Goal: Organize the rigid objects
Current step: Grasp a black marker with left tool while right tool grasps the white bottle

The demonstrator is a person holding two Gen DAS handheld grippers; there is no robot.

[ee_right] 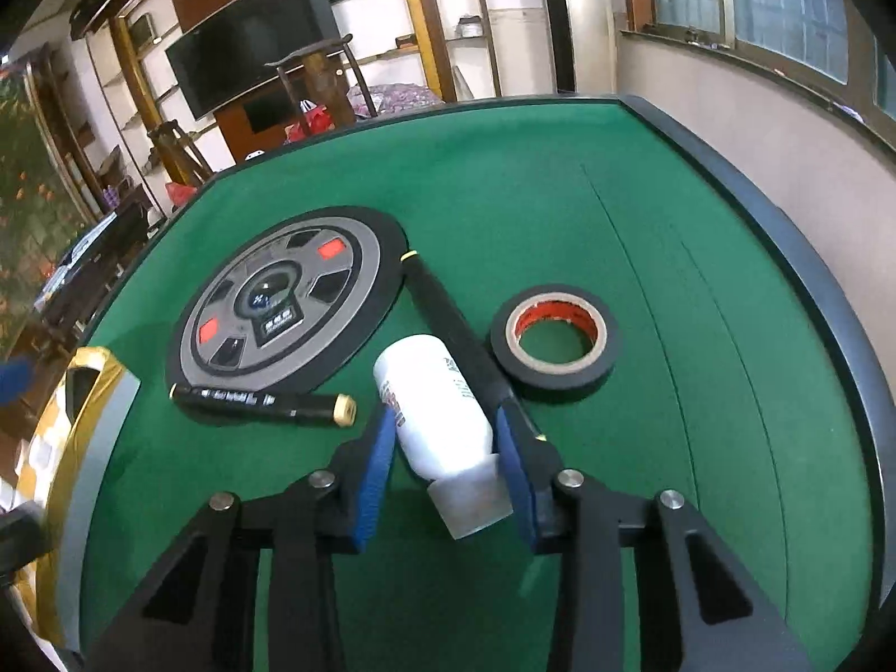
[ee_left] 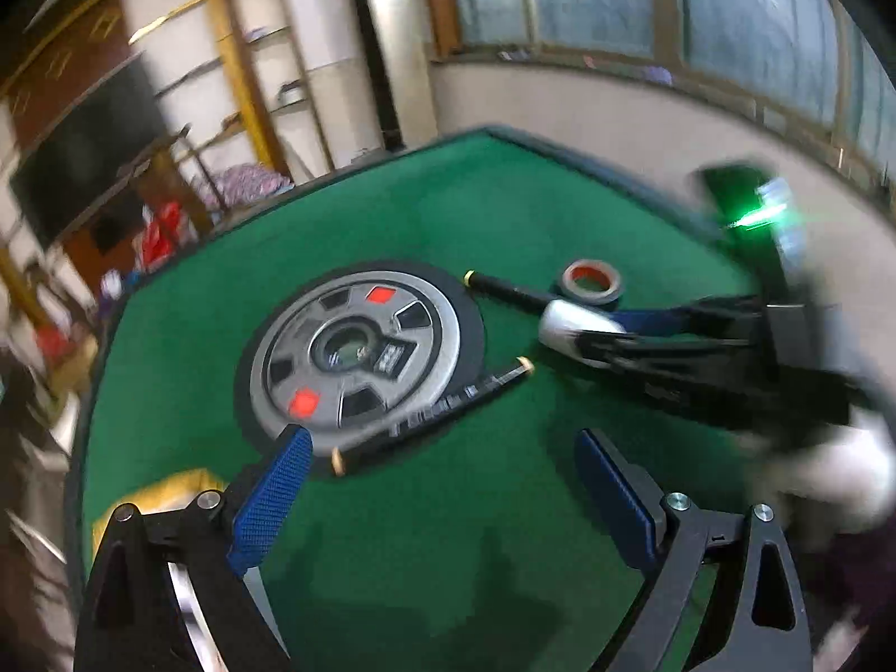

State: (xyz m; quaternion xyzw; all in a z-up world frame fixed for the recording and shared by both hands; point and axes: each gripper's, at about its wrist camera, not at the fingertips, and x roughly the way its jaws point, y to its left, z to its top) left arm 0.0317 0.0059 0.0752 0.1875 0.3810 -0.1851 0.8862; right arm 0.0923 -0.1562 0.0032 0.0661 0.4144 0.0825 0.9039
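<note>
A white plastic bottle [ee_right: 431,397] lies on its side on the green felt table [ee_right: 644,280], cap toward the camera. My right gripper [ee_right: 445,428] is shut on it, a blue pad pressed to each side of its body. A long black stick [ee_right: 448,313] lies just right of the bottle, with a black tape roll with a red core [ee_right: 554,378] beyond it. A black marker with a gold end [ee_right: 263,400] lies to the left. In the blurred left wrist view my left gripper [ee_left: 442,439] hangs open over the felt near the marker [ee_left: 442,409], holding nothing.
A round grey disc with red squares [ee_right: 280,302] is set in the table's middle. A gold and grey box [ee_right: 95,392] stands at the left edge. The table has a raised dark rim [ee_right: 784,224]. Shelves, a screen and chairs stand behind.
</note>
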